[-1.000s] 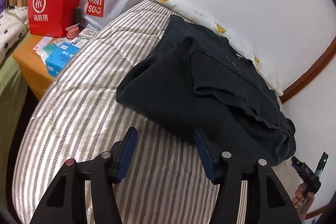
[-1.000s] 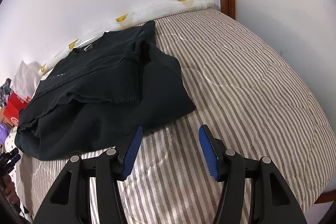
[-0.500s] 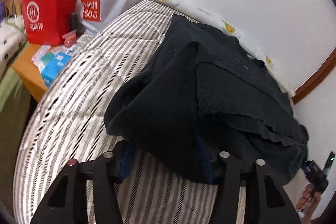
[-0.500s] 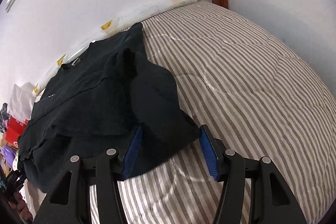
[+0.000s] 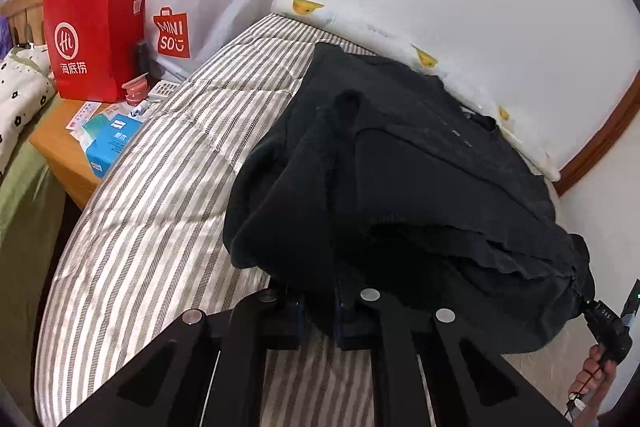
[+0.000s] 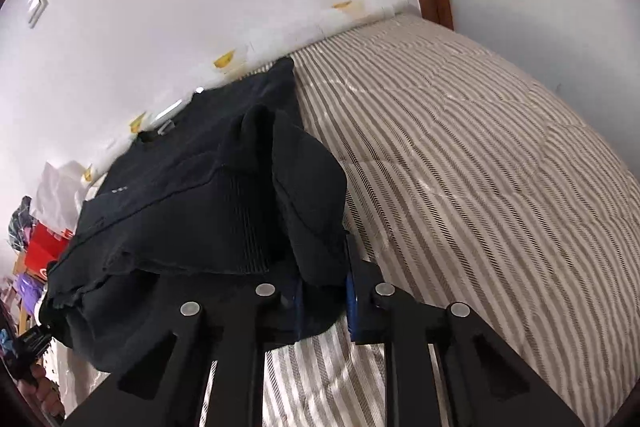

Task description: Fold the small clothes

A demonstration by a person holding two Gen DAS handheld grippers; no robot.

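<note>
A black garment (image 5: 400, 187) lies partly folded on the striped bed cover (image 5: 160, 227), its collar toward the wall. My left gripper (image 5: 320, 303) is shut on the garment's near left corner, and the cloth bunches up over its fingers. In the right wrist view the same garment (image 6: 200, 195) fills the left half. My right gripper (image 6: 324, 291) has its jaws closing on the near right corner, with black cloth pinched between the blue pads (image 6: 350, 291). The pinched edge rises a little off the bed cover (image 6: 480, 167).
A wooden nightstand (image 5: 60, 143) at the bed's left holds a red paper bag (image 5: 96, 39), a white shopping bag (image 5: 200, 7) and a blue box (image 5: 112, 147). The white wall runs close behind the garment. Bare striped bed spreads to the right (image 6: 520, 227).
Both grippers moved forward onto the garment's near edge and went from open to closed on it. The near corners now bunch up between the fingers.
</note>
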